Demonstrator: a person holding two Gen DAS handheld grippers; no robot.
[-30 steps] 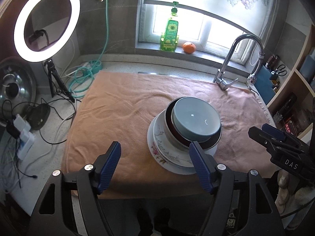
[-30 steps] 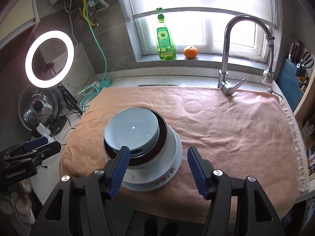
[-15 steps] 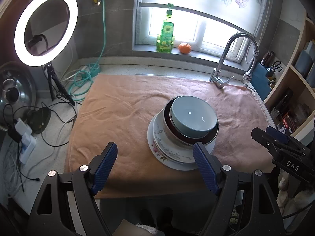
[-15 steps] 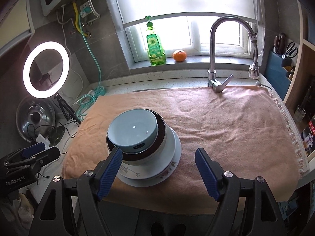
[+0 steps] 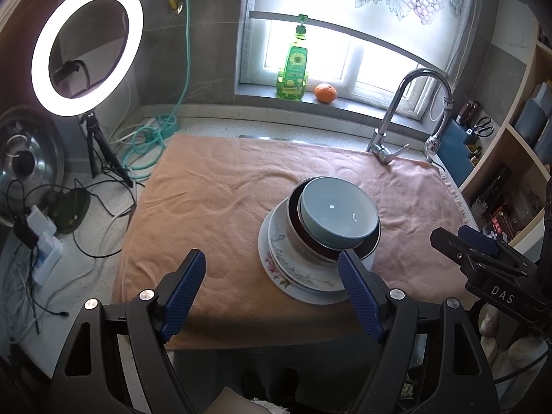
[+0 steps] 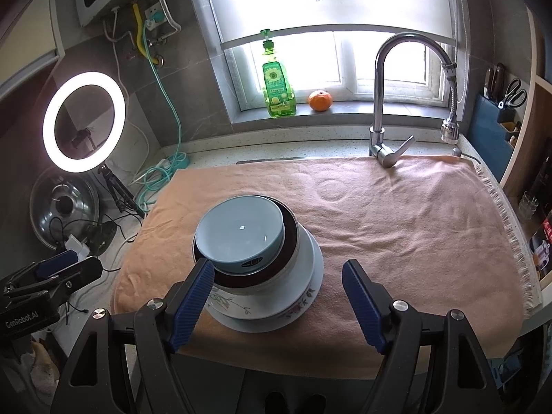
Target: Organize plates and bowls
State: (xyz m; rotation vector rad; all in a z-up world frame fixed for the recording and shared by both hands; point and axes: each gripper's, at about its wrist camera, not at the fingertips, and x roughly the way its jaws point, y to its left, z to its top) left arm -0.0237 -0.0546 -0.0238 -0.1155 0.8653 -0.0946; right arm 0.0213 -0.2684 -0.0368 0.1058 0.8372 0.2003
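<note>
A stack of dishes sits on the peach towel [image 5: 214,207]: a pale blue bowl [image 5: 336,212] nests in a dark brown bowl [image 5: 371,241], on white floral plates [image 5: 279,258]. My left gripper [image 5: 272,257] hangs open in front of the stack's left side, its pads touching nothing. In the right wrist view the blue bowl [image 6: 239,229], the dark bowl [image 6: 291,241] and the plates [image 6: 310,276] lie just beyond my right gripper [image 6: 277,265], open and empty. Each gripper shows at the edge of the other's view: the right gripper [image 5: 452,234], the left gripper [image 6: 82,264].
A chrome faucet [image 6: 379,103] rises at the towel's [image 6: 396,224] far right. A green soap bottle [image 6: 277,86] and an orange [image 6: 320,100] stand on the sill. A ring light [image 5: 86,48], cables and a pot lid [image 5: 24,162] crowd the left counter; shelves [image 5: 510,158] stand at right.
The right gripper's jaws have spread a little wider. Both views have drawn back slightly from the stack, which has not moved.
</note>
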